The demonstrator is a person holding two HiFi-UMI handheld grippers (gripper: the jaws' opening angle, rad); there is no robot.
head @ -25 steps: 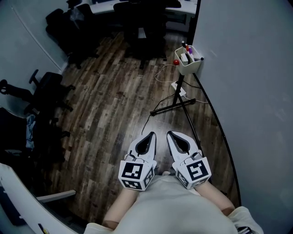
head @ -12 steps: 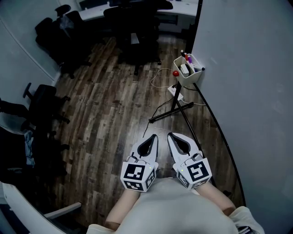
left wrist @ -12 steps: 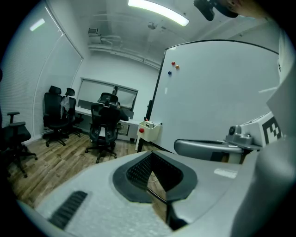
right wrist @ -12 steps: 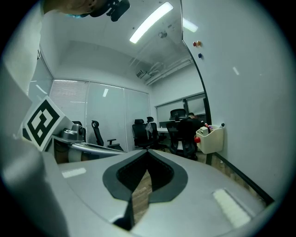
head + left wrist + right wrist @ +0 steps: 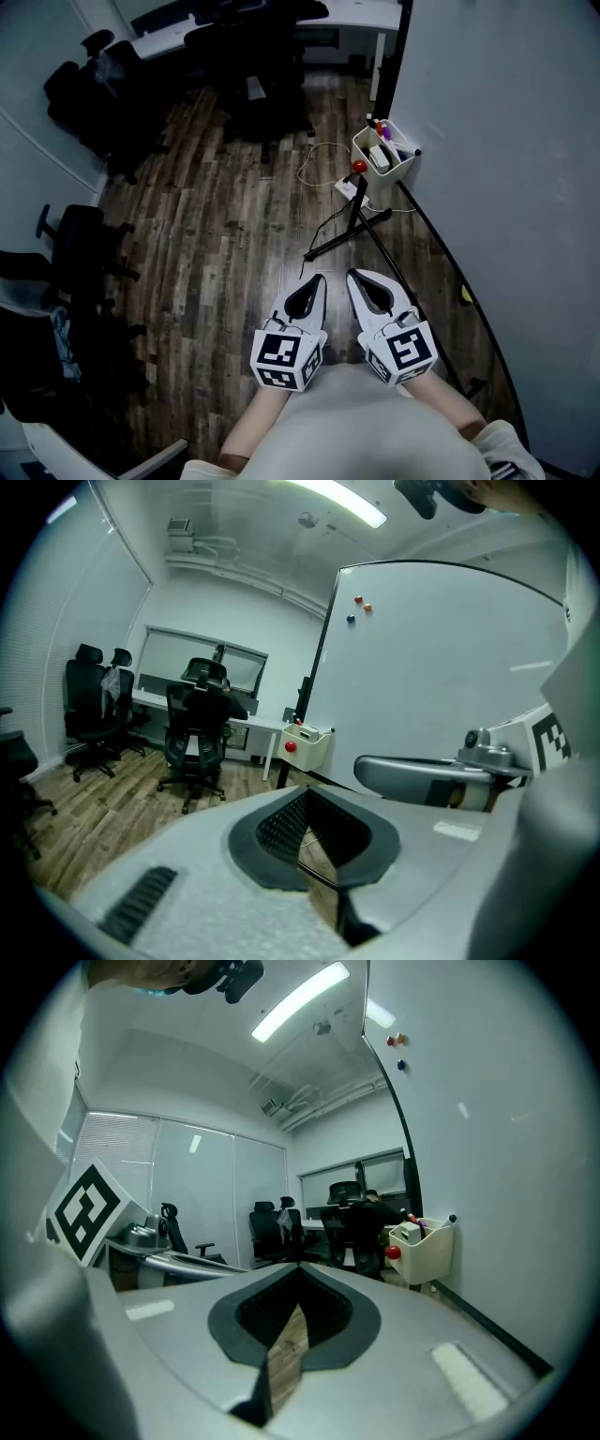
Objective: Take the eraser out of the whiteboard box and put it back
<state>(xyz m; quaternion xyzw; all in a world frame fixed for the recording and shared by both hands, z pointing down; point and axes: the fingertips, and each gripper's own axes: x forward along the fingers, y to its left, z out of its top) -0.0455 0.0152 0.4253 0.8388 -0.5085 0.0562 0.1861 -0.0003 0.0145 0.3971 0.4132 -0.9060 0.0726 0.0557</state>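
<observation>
Grippers: you are holding two, the left gripper point(image 5: 314, 278) and the right gripper point(image 5: 354, 274), side by side near your body, both sitting shut with nothing in them. One whiteboard box point(image 5: 398, 172) is sitting at the edge of the whiteboard point(image 5: 506, 141), well apart from them, holding one eraser point(image 5: 379, 155) and some markers point(image 5: 382, 129)

Things inside the whiteboard box point(image 5: 373, 172) look indistinct.
</observation>
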